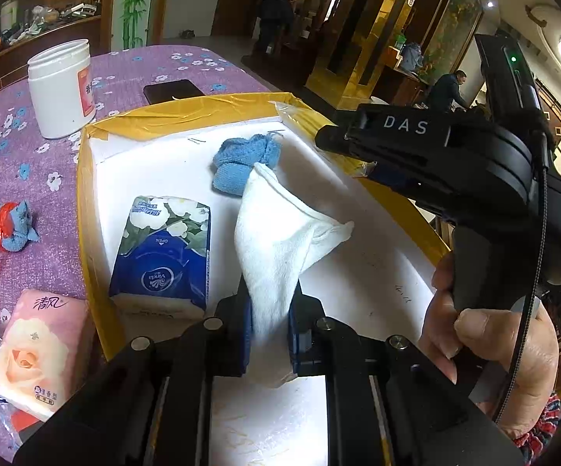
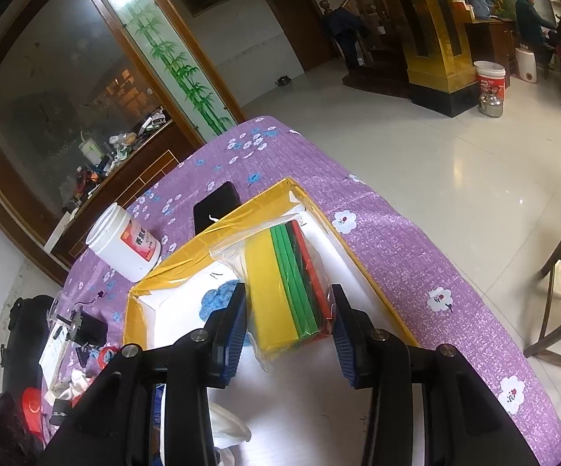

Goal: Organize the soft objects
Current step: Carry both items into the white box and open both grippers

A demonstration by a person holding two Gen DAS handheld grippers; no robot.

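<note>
My left gripper (image 1: 269, 322) is shut on a white cloth (image 1: 280, 233), which stands up from the jaws over the white floor of a yellow-rimmed box (image 1: 82, 194). Inside the box lie a crumpled blue cloth (image 1: 241, 163) and a blue tissue pack (image 1: 164, 252). My right gripper (image 2: 290, 322) is shut on a clear plastic packet of yellow, green, black and red sheets (image 2: 280, 272), held over the box's far right corner (image 2: 292, 186). The blue cloth (image 2: 216, 301) shows just left of its left finger.
On the purple flowered tablecloth (image 1: 133, 73) stand a white jar (image 1: 63, 85) and a black phone (image 1: 171, 91) behind the box. A pink tissue pack (image 1: 39, 345) and a blue-and-red cloth bundle (image 1: 4, 225) lie left of it. A hand (image 1: 506, 349) holds the right gripper's handle.
</note>
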